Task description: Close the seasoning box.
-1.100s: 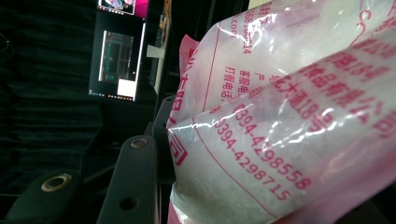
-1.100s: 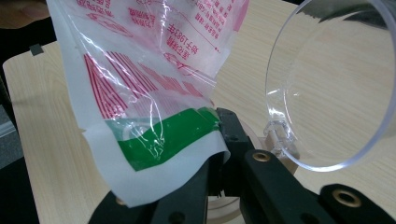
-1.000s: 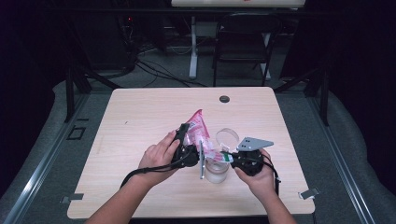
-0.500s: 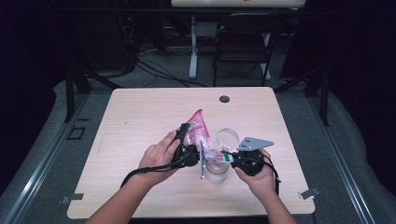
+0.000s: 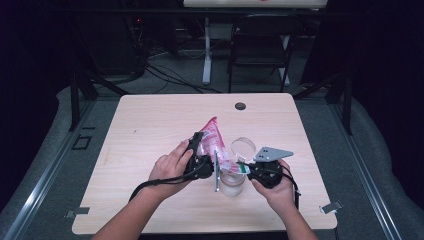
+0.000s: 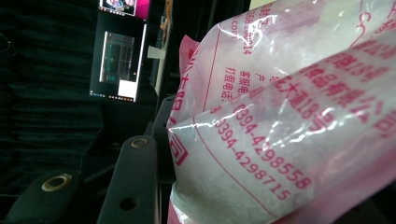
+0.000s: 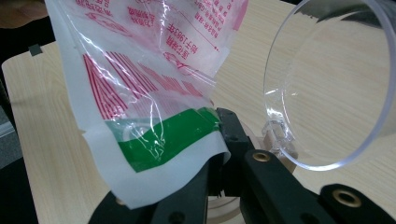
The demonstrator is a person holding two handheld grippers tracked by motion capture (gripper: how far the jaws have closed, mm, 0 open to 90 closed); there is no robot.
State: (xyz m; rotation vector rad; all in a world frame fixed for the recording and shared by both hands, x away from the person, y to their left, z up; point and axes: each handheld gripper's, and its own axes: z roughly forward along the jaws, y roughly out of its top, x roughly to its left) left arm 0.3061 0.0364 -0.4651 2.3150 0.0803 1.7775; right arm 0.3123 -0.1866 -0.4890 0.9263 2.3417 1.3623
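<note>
Dark floor, cables and a folding chair (image 5: 260, 47) lie beyond the pale wooden counter (image 5: 150, 130) in the high view. At the counter's 6 o'clock side, the left gripper (image 5: 200, 152) clamps a pink-printed plastic bag (image 5: 212, 137), tilted toward 12 o'clock. Just at 3 o'clock of it stands a clear jar (image 5: 232, 182) with its hinged lid (image 5: 243, 147) open, and the right gripper (image 5: 245, 169) pinches the bag's lower corner over the jar.

Left gripper view: the bag (image 6: 289, 121), full of white grains, presses against a black jaw at 7 o'clock; its grip is closed on the bag.

Right gripper view: the jaws are closed on the bag's green-striped edge (image 7: 173, 135), with the clear lid (image 7: 327, 84) at 3 o'clock.
</note>
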